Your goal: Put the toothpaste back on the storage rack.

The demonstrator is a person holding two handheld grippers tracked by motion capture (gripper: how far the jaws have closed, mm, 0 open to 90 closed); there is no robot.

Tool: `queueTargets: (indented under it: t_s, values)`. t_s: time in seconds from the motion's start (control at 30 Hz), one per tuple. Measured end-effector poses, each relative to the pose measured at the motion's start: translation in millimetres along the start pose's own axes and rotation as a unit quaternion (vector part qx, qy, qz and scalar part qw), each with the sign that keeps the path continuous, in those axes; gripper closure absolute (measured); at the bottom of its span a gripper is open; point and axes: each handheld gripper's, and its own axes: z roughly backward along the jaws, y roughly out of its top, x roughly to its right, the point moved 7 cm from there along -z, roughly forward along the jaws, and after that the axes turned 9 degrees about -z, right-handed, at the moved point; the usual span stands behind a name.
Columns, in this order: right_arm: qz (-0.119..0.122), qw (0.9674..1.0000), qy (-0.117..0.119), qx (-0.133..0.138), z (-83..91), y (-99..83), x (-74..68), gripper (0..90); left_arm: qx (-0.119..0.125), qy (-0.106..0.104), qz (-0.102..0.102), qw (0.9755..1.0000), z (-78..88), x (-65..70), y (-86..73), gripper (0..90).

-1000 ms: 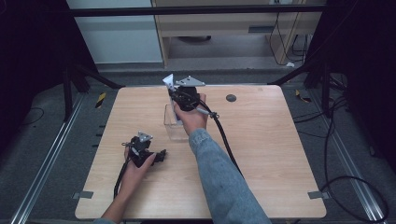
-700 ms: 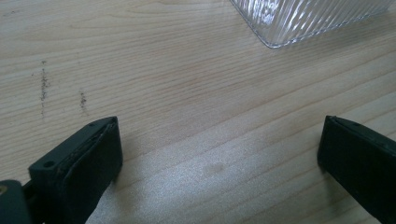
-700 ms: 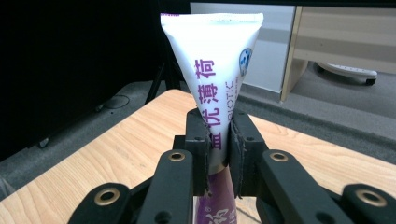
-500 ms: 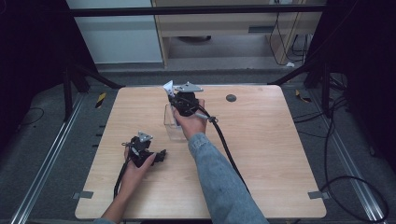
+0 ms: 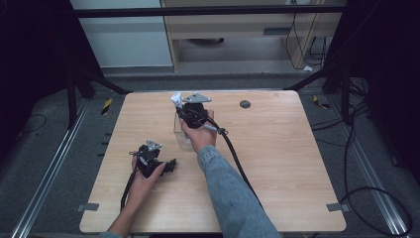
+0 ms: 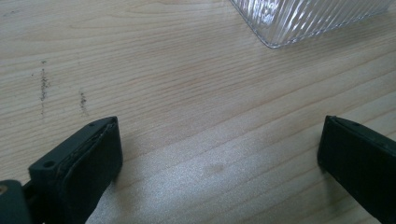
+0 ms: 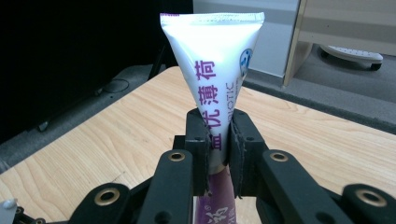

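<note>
My right gripper (image 7: pixel 218 140) is shut on a white tube with purple lettering (image 7: pixel 215 65), crimped end upward. In the high view that right gripper (image 5: pixel 190 110) hovers over a clear ribbed plastic container (image 5: pixel 181 134) near the middle of the wooden table (image 5: pixel 277 148), with the white tube (image 5: pixel 176 98) sticking out at its far side. My left gripper (image 5: pixel 157 159) rests low on the table at the front left, jaws wide apart with nothing between them. In the left gripper view its fingers (image 6: pixel 81 161) frame bare wood, and a corner of the ribbed container (image 6: pixel 308 18) lies ahead.
A small dark round disc (image 5: pixel 244 104) lies on the table toward the far right. Black cables trail from both grippers across the tabletop. Black frame posts and a metal floor rail (image 5: pixel 54 163) flank the table.
The right gripper with the tube has sunk a little toward the clear container. The left gripper has stayed where it was.
</note>
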Motion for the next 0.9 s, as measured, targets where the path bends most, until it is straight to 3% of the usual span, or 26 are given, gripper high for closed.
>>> queueTargets:
  t_s: [0.9]
  values:
    - [-0.004, 0.9996, -0.007, -0.026, -6.7, -10.0, 3.2, 79.5, 0.000, -0.001, -0.001, 1.0000, 0.0, -0.1, 0.0, 0.0]
